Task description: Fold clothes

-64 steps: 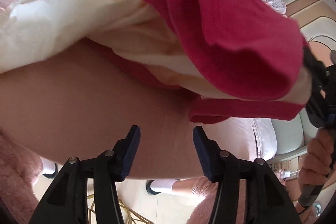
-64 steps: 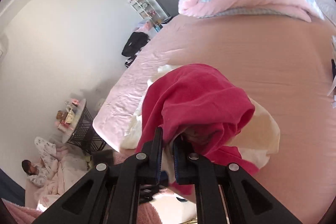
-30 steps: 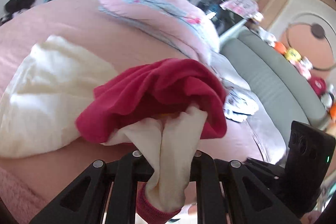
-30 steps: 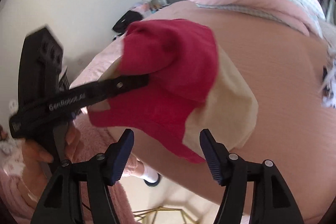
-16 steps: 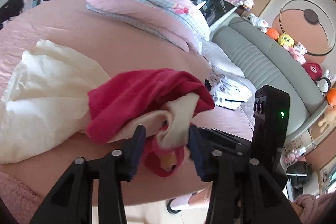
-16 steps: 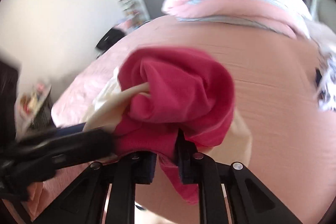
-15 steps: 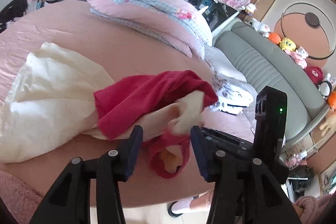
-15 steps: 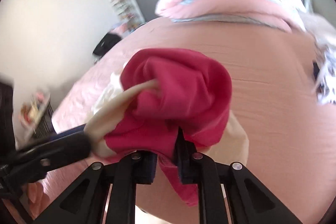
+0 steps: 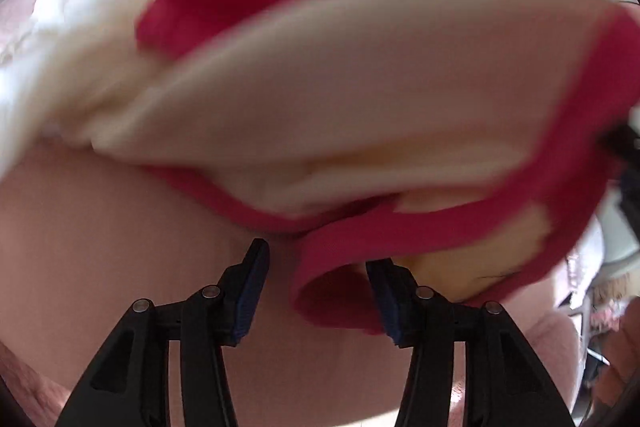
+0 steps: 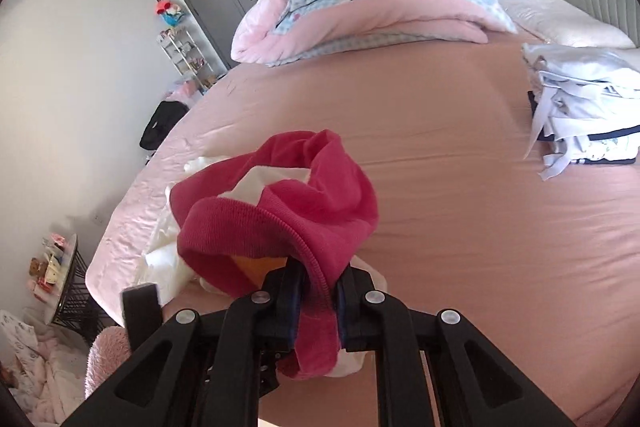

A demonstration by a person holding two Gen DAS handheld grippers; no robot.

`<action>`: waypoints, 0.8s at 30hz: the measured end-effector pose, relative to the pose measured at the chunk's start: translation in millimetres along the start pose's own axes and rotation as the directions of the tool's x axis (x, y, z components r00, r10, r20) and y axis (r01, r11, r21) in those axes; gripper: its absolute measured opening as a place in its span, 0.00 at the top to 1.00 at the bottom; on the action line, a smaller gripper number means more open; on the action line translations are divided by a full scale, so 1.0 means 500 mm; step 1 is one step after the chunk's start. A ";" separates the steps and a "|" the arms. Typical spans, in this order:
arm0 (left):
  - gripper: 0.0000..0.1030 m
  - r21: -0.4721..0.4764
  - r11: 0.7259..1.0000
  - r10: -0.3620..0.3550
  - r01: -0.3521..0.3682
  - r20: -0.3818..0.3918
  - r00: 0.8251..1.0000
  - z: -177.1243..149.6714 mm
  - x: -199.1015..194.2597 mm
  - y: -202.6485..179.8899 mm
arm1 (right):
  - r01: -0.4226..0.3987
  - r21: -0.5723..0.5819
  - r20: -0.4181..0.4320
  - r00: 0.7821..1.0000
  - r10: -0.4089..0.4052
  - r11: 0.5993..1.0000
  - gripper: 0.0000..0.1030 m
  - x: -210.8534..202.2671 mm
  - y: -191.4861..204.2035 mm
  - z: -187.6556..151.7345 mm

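Observation:
A red and cream garment (image 10: 312, 195) hangs bunched over the pink bed (image 10: 460, 187). My right gripper (image 10: 320, 271) is shut on its red ribbed hem, which runs down between the two pads. In the left wrist view the same garment (image 9: 340, 87) fills the upper frame, blurred, cream in the middle with red around it. My left gripper (image 9: 316, 255) is open just below it. A red cuff (image 9: 332, 291) droops between its fingers, close to the right pad, and neither pad presses on it. More cream cloth (image 10: 168, 263) lies on the sheet at the left.
A folded pink quilt (image 10: 372, 7) lies at the far side of the bed. A stack of folded white clothes (image 10: 580, 107) sits at the right. A black bag (image 10: 160, 123) and a small side table (image 10: 60, 267) stand on the floor at the left.
My left gripper let go of the garment, opened and dropped below it. My right gripper closed on the red hem and carried it sideways, so the garment now hangs from the right gripper alone.

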State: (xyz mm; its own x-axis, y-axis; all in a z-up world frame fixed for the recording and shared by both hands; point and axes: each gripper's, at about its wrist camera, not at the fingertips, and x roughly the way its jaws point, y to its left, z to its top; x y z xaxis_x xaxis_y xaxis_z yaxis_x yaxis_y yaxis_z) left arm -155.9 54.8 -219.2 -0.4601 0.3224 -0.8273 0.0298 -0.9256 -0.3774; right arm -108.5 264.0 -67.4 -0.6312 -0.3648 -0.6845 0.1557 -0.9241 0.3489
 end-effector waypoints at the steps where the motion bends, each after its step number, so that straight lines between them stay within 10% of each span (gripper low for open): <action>1: 0.65 0.024 0.999 0.041 -0.042 0.007 0.999 -0.005 0.002 -0.007 | 0.024 -0.007 0.006 1.000 -0.024 1.000 0.88 0.005 0.000 0.003; 3: 0.97 0.078 0.991 0.105 -0.107 0.033 0.994 -0.015 -0.010 -0.023 | 0.062 -0.033 0.011 0.998 -0.062 0.998 0.87 0.016 0.006 0.007; 9: 0.97 0.068 0.986 0.143 -0.150 0.098 0.985 -0.029 -0.066 -0.009 | 0.078 -0.289 -0.020 0.996 -0.088 0.954 0.87 0.099 0.114 0.003; 14: 0.97 -0.019 0.974 0.224 -0.226 0.233 0.946 -0.007 -0.166 0.047 | 0.127 -0.019 0.087 0.988 -0.125 0.992 0.92 0.044 0.059 0.051; 24: 0.97 0.010 0.983 0.153 -0.181 0.493 0.857 0.018 -0.391 -0.008 | 0.200 -0.027 0.236 0.953 -0.188 0.980 0.94 -0.119 0.065 0.034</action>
State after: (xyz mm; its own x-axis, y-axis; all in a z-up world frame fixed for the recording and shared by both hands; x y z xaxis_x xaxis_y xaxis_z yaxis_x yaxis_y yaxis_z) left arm -74.2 -6.5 -52.2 -0.8268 0.0371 -0.5613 0.1038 -0.9706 -0.2170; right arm -79.0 257.5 -4.5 -0.8105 -0.1474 -0.5668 0.0470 -0.9810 0.1880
